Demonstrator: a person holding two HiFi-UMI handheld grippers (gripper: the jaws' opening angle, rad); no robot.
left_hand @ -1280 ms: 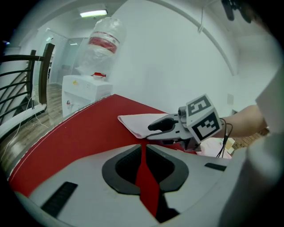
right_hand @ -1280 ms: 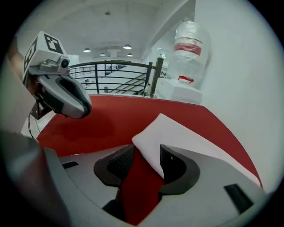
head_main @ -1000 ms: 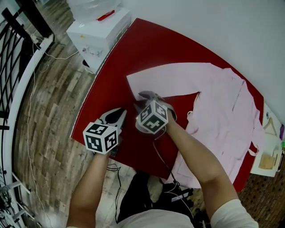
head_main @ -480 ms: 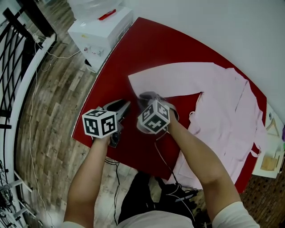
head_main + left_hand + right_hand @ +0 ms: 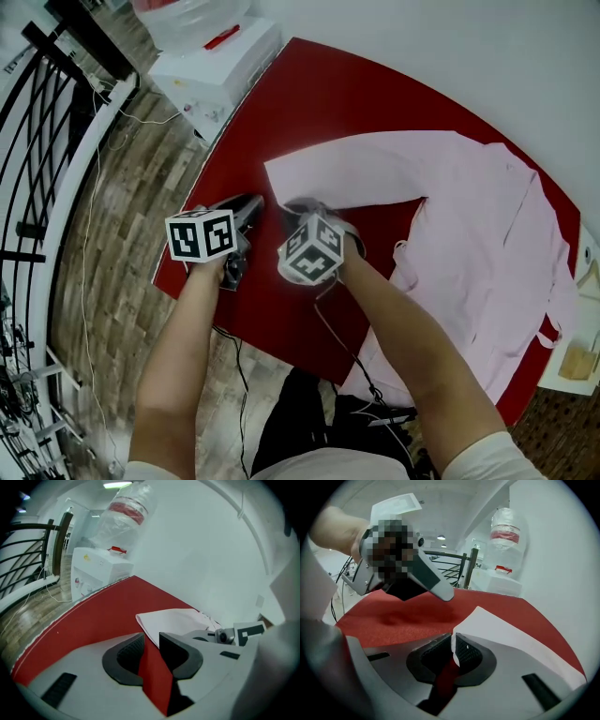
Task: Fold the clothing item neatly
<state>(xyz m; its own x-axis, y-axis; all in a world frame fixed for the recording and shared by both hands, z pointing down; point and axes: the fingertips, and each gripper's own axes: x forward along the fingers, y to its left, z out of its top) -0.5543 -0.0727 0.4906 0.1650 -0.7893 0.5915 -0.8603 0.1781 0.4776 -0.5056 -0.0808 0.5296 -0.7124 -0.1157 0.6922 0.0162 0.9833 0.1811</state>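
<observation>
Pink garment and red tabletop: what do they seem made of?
The garment: probably thin woven cloth, matte pale pink; it lies limp with soft creases. The tabletop: seemingly a red felt-like covering, matte, faintly grainy; what's underneath is hidden.

Looks along the left gripper [image 5: 151,639]: dark jaws apart, just been opening, only the red table [image 5: 101,618] in the gap. Just beyond the tips, flat on the table, the squared end of a pink garment [image 5: 171,619]. At its right edge, the grey right gripper [image 5: 202,633], partly cut off. Past the table's far left corner, a white water dispenser [image 5: 100,570] topped by a tilted bottle [image 5: 127,512]. Far left, a dark railing [image 5: 29,550] over wooden floor [image 5: 21,617]; behind everything, a plain white wall [image 5: 201,550].
</observation>
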